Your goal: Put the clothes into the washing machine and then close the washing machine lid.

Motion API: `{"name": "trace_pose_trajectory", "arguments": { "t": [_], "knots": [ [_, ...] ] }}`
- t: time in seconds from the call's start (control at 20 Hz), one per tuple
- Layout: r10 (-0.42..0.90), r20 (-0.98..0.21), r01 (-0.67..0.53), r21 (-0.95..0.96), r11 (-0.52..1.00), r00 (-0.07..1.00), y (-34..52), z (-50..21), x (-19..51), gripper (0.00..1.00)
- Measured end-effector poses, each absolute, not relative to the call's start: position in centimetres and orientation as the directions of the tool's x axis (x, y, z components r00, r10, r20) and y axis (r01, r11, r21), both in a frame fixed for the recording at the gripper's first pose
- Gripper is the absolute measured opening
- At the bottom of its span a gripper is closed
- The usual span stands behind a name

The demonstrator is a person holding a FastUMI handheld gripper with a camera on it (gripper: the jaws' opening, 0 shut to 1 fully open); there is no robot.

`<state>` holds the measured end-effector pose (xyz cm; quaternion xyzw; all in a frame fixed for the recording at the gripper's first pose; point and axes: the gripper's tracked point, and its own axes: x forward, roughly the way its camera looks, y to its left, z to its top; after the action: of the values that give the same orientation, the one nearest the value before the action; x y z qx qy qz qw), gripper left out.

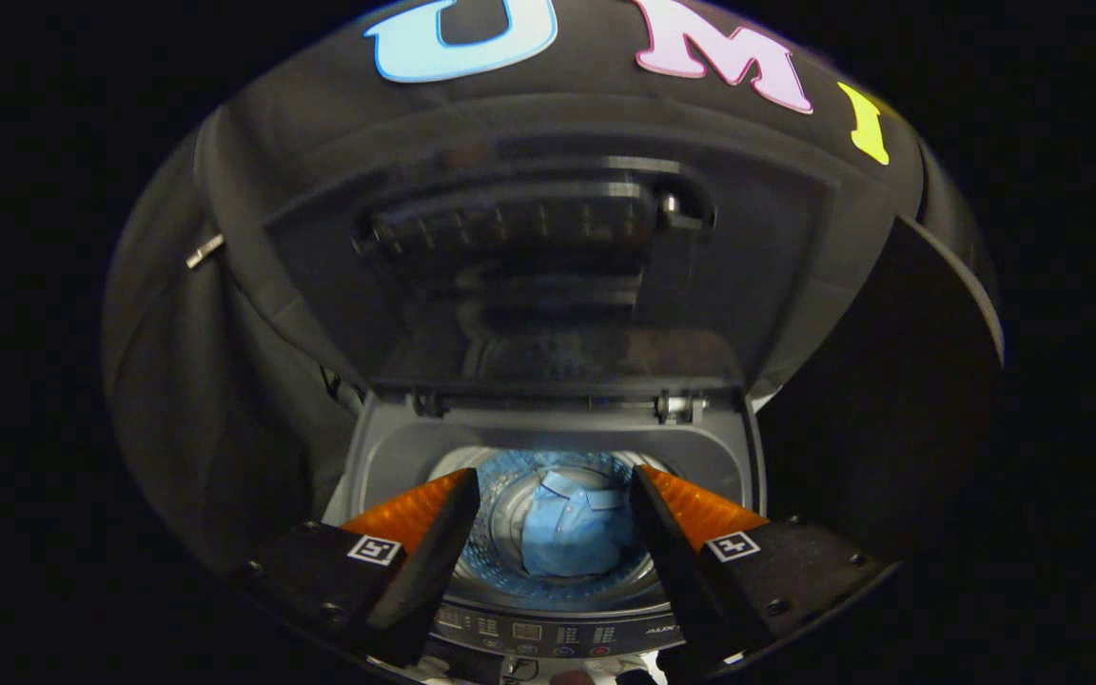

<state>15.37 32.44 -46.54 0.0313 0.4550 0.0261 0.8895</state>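
Observation:
A light blue garment (570, 531) lies crumpled inside the drum of the top-loading washing machine (396, 457), below and ahead of my fingers. The machine's dark, glossy lid (548, 276) stands raised upright behind the opening, hinged at the back. My gripper (555, 485) hovers above the front of the machine, open, its orange-and-black fingers (434, 518) spread wide with nothing between them. The garment shows through the gap between the fingers, down in the drum and apart from them.
The machine's control panel (548, 633) runs along its front edge, just under the fingers. Black booth cloth surrounds the machine on both sides and behind. A lid hinge (679, 406) sits at the back right of the opening.

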Motion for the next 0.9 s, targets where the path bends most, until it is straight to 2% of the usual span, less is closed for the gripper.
{"name": "trace_pose_trajectory", "arguments": {
  "t": [0.5, 0.9],
  "knots": [
    [0.112, -0.653, -0.048, 0.115, 0.992, 0.749, 34.5, -33.3, 22.8, 1.00],
    [0.083, -0.642, -0.018, 0.107, 0.994, 0.762, 34.4, -33.4, 29.2, 1.00]
  ]
}}
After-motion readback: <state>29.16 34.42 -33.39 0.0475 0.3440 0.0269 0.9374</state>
